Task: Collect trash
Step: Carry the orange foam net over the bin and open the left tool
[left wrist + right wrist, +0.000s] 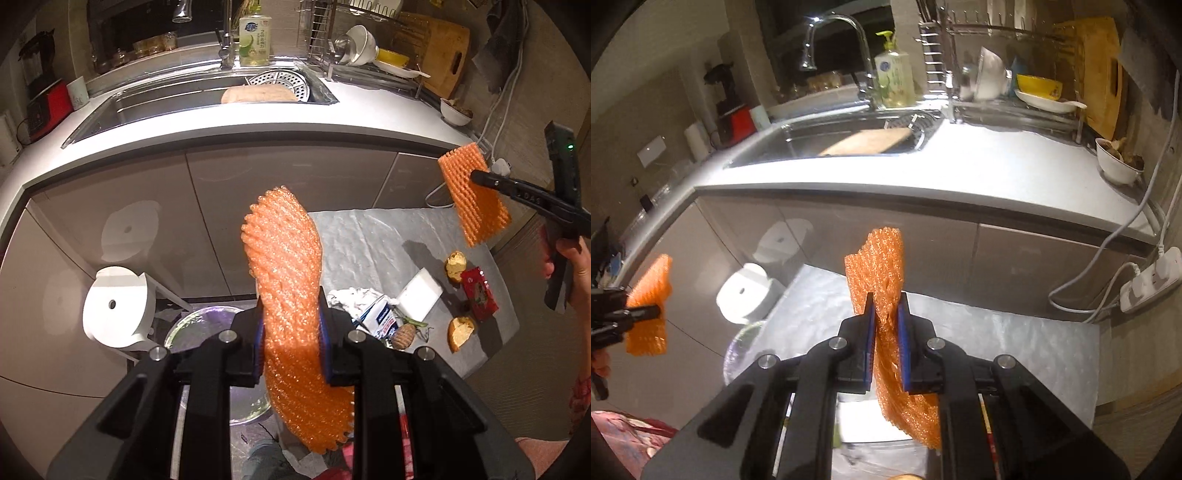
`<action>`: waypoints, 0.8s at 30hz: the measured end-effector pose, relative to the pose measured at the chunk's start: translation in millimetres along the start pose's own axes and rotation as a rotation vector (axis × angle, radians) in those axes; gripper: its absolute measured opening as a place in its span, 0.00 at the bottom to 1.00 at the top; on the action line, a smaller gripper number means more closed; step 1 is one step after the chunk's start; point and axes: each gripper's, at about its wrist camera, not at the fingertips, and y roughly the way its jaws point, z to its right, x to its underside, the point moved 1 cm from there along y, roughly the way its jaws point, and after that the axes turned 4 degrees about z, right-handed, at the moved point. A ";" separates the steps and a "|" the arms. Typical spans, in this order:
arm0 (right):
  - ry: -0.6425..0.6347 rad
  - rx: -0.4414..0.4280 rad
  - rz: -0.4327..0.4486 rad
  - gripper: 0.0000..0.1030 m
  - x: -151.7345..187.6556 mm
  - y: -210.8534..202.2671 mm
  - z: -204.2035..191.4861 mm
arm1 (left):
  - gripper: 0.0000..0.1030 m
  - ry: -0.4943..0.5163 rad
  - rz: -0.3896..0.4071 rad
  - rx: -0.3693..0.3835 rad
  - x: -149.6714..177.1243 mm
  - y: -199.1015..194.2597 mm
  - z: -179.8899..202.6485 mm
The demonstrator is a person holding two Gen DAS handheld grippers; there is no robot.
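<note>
The fingers of the left gripper (291, 343) are clamped on an orange foam net (286, 273) that rises above the pads and hangs below them. The right gripper (886, 350) pinches a second orange foam net (882, 266) likewise. More trash lies below the fingers on a grey sheet (369, 236).

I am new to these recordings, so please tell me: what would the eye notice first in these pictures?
First, the two orange foam nets: the left claw grips one foam net and the right claw grips the other, both raised before the kitchen cabinets. Next, the leftover trash on the grey sheet below, such as a red wrapper.
</note>
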 end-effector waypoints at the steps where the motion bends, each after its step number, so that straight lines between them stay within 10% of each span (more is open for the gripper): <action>1: 0.007 -0.020 0.005 0.11 1.4 -2.0 -15.6 | 0.21 -0.002 -0.005 -0.002 4.4 -0.3 -9.7; 19: 0.145 -0.051 -0.021 0.11 17.2 -27.4 -170.0 | 0.22 0.149 -0.390 0.051 134.1 196.6 -127.3; 24: 0.151 0.031 -0.055 0.11 23.9 -36.0 -182.7 | 0.41 0.180 -0.503 0.052 164.5 251.6 -132.8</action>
